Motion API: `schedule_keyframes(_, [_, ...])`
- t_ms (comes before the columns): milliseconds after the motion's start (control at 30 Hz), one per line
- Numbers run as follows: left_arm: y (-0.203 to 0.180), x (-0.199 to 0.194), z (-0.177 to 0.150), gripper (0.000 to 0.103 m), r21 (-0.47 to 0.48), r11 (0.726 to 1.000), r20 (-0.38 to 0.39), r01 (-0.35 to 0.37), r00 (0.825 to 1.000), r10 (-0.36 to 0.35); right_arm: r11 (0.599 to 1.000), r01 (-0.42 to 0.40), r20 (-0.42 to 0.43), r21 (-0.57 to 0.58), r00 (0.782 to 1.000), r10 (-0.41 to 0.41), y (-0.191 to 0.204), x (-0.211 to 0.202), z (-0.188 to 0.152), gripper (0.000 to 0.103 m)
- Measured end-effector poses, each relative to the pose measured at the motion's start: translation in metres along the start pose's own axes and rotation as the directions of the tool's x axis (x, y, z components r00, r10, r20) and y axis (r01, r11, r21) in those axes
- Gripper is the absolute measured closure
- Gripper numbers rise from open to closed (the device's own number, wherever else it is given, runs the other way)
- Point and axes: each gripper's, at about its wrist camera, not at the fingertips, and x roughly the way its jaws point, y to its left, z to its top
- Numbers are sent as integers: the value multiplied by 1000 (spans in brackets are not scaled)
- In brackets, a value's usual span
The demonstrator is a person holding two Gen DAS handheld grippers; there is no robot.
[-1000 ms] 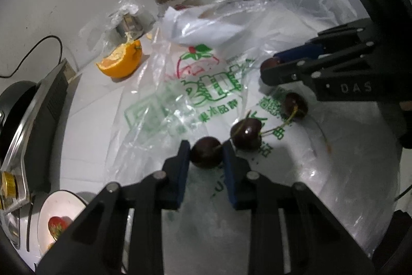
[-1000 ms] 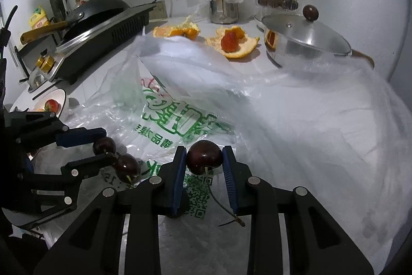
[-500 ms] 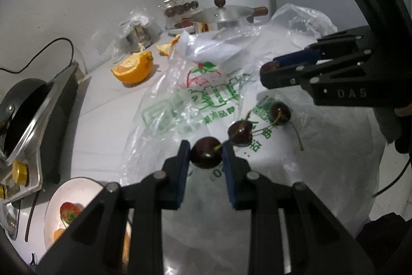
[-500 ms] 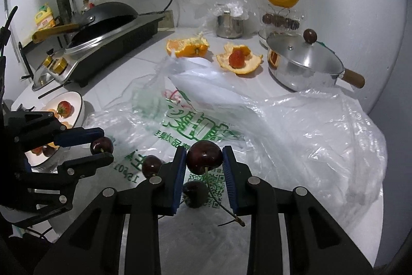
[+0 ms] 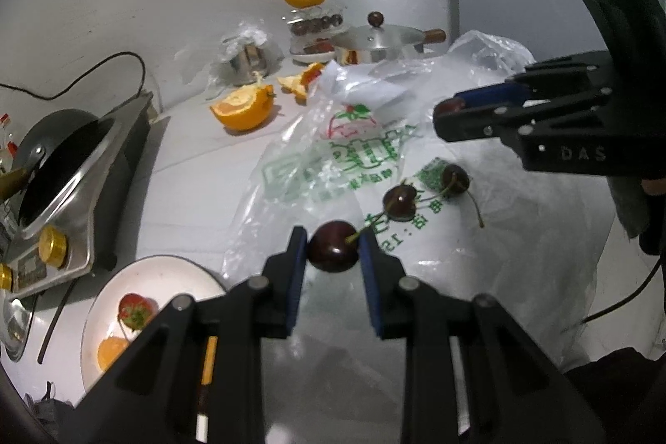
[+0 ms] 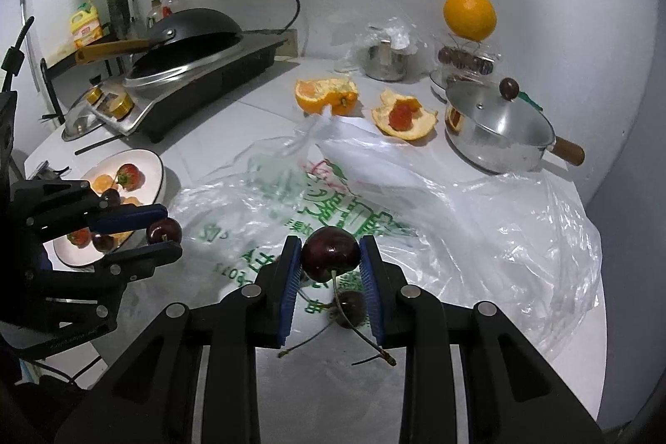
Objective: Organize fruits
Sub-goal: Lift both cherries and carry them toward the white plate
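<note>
Table: white table (image 6: 258,119) with a clear plastic bag (image 6: 478,211).
Left hand-held gripper (image 5: 333,250): holds a dark red cherry (image 5: 333,246).
Right hand-held gripper (image 6: 331,261): holds another dark cherry (image 6: 331,254).
Done: some fruit sits on the white plate (image 6: 156,163).
Left: two loose cherries (image 5: 399,202) lie on the bag.

Two dark cherries (image 5: 398,202) lie stemmed on the plastic bag (image 5: 520,236) mid-worktop, and a strawberry (image 5: 134,311) sits on the white plate (image 5: 166,269) near its left edge.
</note>
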Motion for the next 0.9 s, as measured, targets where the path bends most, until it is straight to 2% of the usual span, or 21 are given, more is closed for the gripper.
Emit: schedule_keyframes(900, [50,-49,-41,77,-127,990,38,-63,997,68,992,-38,0,-119,999,38,75,-7,13,73])
